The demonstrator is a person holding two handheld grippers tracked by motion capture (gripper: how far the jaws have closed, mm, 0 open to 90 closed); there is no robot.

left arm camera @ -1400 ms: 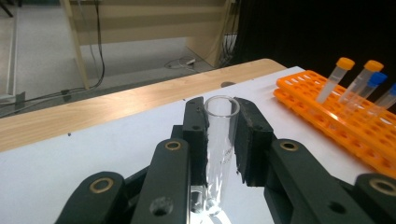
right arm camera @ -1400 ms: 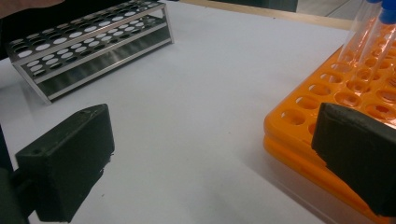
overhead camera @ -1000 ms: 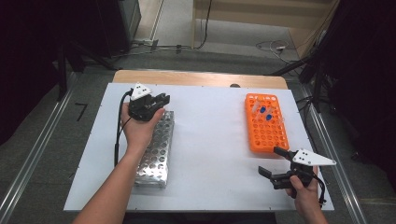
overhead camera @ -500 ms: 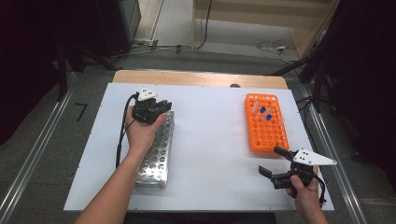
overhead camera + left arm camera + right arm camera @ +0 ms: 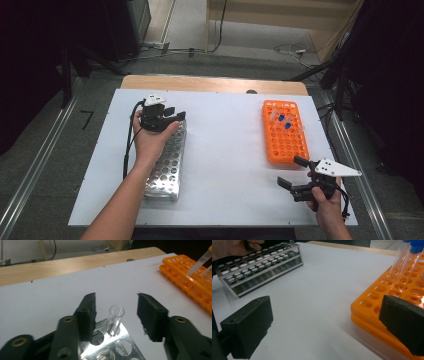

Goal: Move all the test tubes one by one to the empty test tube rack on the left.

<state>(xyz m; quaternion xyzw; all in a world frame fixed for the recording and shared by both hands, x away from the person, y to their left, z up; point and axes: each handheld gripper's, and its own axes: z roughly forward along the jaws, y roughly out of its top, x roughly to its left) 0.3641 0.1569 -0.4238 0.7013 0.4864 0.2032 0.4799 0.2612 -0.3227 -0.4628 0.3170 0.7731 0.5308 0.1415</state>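
Left tongs (image 5: 116, 315) lifted; tube (image 5: 115, 320) seemingly racked.

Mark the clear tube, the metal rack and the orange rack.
clear tube (image 5: 115, 319), left gripper view, mid wall, between the open jaws.
metal rack (image 5: 167, 157), high view, perforated top plate.
orange rack (image 5: 281, 144), high view, empty holes near its front.

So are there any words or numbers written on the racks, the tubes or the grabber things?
None: no word, number, label or sign can be read.
Metal rack: plain holes, no markings.
Orange rack: no print to be made out.
Clear tube between the left gripper's open jaws: bare, no label.
Right gripper, its grey plate blank.
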